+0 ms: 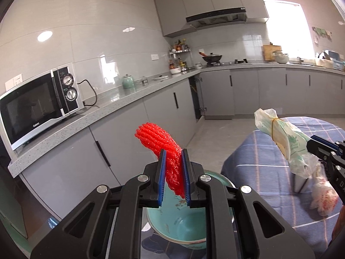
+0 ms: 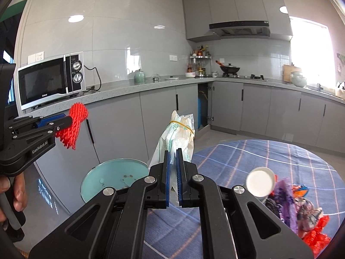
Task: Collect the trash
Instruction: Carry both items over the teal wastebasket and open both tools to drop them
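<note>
My left gripper (image 1: 174, 177) pinches a red foam net (image 1: 160, 142), up over the teal bin (image 1: 183, 233). My right gripper (image 2: 173, 178) pinches a tied plastic bag (image 2: 179, 133), right of the bin. Nothing is dropped in yet. More trash (image 2: 301, 211) sits near on the table (image 2: 237, 155), so lots is left.

table: round, blue plaid cloth (image 2: 280, 157), right side of scene
on table, near right: white cup (image 2: 261, 181), purple and red wrappers (image 2: 301, 213) heaped just beside it
floor: grey tile (image 2: 224, 135), teal bin (image 2: 116, 177) standing on it left of table
</note>
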A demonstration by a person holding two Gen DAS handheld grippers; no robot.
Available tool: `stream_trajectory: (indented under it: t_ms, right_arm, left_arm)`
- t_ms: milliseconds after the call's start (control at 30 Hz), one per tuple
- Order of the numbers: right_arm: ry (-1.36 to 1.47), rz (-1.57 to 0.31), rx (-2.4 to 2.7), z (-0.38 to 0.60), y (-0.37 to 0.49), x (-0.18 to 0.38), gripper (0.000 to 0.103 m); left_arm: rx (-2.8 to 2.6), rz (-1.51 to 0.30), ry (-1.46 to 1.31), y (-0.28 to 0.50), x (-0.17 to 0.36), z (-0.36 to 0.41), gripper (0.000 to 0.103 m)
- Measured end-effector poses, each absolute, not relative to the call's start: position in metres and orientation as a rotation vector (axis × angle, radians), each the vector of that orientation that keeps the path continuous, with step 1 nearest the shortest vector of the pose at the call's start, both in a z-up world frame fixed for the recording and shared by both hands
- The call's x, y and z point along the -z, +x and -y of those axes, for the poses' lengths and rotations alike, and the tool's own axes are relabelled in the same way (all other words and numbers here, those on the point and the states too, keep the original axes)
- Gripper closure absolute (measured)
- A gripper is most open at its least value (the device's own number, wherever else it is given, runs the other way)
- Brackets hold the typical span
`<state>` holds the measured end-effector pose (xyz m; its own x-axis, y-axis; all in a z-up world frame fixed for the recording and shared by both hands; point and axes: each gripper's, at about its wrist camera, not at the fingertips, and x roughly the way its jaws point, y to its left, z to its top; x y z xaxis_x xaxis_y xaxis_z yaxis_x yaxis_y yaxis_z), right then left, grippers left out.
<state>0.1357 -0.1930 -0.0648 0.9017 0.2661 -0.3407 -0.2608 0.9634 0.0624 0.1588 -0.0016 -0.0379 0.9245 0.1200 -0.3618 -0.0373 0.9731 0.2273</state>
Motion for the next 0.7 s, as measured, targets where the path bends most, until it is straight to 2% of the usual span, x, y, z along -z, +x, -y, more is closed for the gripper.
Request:
stream_trajectory:
  t_ms: [700]
  right_arm:
    - [-0.016,-0.404,-0.332,0.148,0.185,0.078,0.097]
  left_arm:
    - [-0.150,-0.424,0.212,0.192,0.057,-0.028,0.088]
